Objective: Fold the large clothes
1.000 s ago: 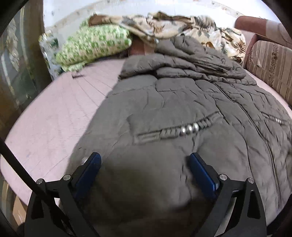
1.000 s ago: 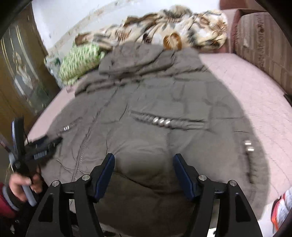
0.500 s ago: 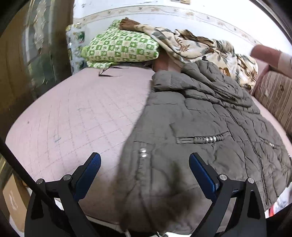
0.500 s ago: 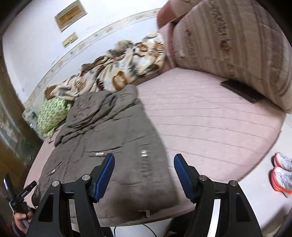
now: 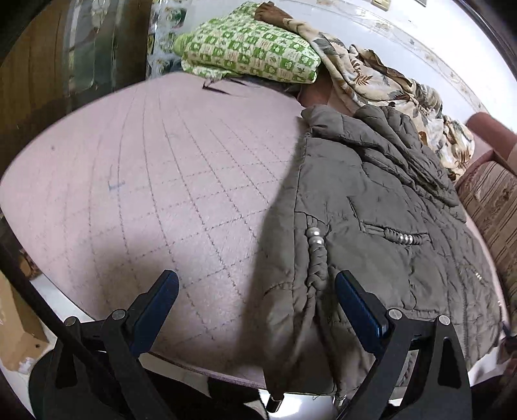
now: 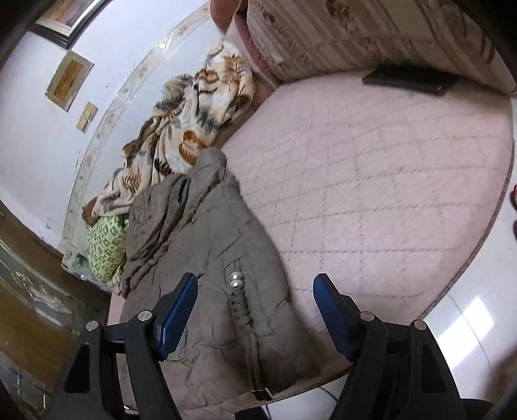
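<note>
Compared with a second ago, both views have swung outward: the left wrist view now takes in the bare left half of the pink quilted bed point(image 5: 168, 181), the right wrist view the bare right half. The grey padded coat point(image 5: 371, 206) lies spread on the bed, hood toward the wall, hem hanging over the near edge. The left gripper point(image 5: 257, 299) stands wide open over the coat's left hem edge, gripping nothing; a braided, beaded pocket trim point(image 5: 315, 255) lies between its fingers. The right gripper point(image 6: 255, 305) has just been opening further and hovers wide over the coat's right edge, its pads clear of the cloth. Beyond the hood lie a green checked pillow point(image 5: 248, 48) and a leaf-print blanket point(image 6: 190, 119). A dark flat object point(image 6: 408, 79) rests by the striped headboard point(image 6: 355, 29).
</note>
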Tool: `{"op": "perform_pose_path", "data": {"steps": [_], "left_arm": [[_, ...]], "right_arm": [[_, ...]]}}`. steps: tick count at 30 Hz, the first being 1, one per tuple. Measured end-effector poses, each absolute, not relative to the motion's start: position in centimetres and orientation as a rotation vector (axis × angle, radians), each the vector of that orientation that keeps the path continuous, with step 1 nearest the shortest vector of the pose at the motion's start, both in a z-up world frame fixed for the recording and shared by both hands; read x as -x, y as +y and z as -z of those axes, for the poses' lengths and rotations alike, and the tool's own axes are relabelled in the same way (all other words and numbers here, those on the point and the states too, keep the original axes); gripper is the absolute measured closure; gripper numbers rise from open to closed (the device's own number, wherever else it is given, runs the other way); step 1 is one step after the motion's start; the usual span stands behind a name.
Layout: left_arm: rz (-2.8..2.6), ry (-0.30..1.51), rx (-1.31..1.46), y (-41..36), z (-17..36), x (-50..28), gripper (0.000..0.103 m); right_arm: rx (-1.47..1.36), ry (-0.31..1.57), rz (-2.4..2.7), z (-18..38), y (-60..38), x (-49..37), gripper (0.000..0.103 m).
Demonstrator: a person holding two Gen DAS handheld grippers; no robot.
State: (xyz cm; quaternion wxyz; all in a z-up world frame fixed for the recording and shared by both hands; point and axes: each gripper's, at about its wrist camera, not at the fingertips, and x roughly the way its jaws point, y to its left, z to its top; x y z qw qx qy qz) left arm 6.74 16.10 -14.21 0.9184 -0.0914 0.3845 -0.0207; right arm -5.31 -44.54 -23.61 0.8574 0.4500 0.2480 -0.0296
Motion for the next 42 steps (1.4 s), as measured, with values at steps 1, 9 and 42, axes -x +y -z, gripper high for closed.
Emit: {"op": "perform_pose_path", "data": {"steps": [1, 9, 42], "left_arm": [[0.051, 0.803, 0.209, 16.4, 14.4, -6.9, 0.006], [0.063, 0.839, 0.279, 17.7, 15.1, -6.9, 0.006], [0.162, 0.780, 0.059, 11.5, 15.4, -5.6, 0.040]], "right_arm": [[-0.947, 0.538, 0.060, 23.9, -44.4, 5.0, 0.025], [-0.986, 0.627, -0.002, 26.1, -43.3, 3.9, 0.025], [-0.968, 0.628, -0.055, 27.0, -39.4, 3.4, 0.072]]}}
